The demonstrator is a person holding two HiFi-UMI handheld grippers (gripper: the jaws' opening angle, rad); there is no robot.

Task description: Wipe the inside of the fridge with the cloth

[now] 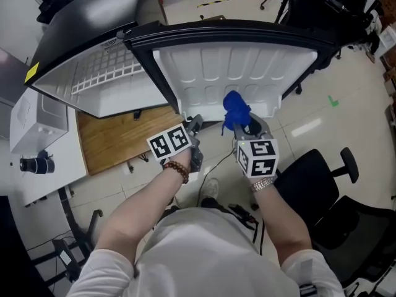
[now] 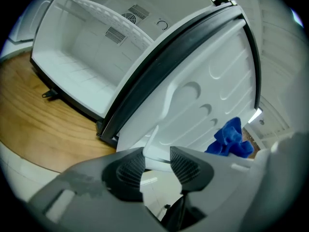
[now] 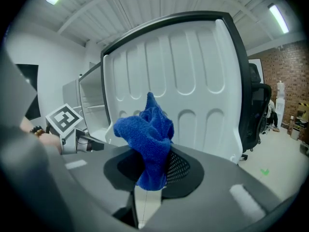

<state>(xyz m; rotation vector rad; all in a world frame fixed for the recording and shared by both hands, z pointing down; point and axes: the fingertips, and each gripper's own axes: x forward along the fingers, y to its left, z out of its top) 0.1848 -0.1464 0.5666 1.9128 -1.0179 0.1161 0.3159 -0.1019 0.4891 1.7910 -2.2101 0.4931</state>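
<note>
- Right gripper [image 3: 153,170] clenched on crumpled blue cloth [image 3: 147,129].
- Left gripper [image 2: 157,164] released, white fridge door [image 2: 203,95] edge between jaws.
- Open white fridge cavity [image 1: 105,88] lies left of cloth.

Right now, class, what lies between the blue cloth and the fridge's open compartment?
The open door's white inner panel and its black seal, shown in the left gripper view.

My head camera looks steeply down on the open fridge door [image 1: 235,73], which fills the upper frame. The camera on the left hand-held gripper [image 2: 157,162] sits low at the door's bottom edge and faces up along its liner. The one on the right hand-held gripper [image 3: 153,170] faces the door's inner side squarely, close. All three views share that door and the cloth [image 3: 149,134].
</note>
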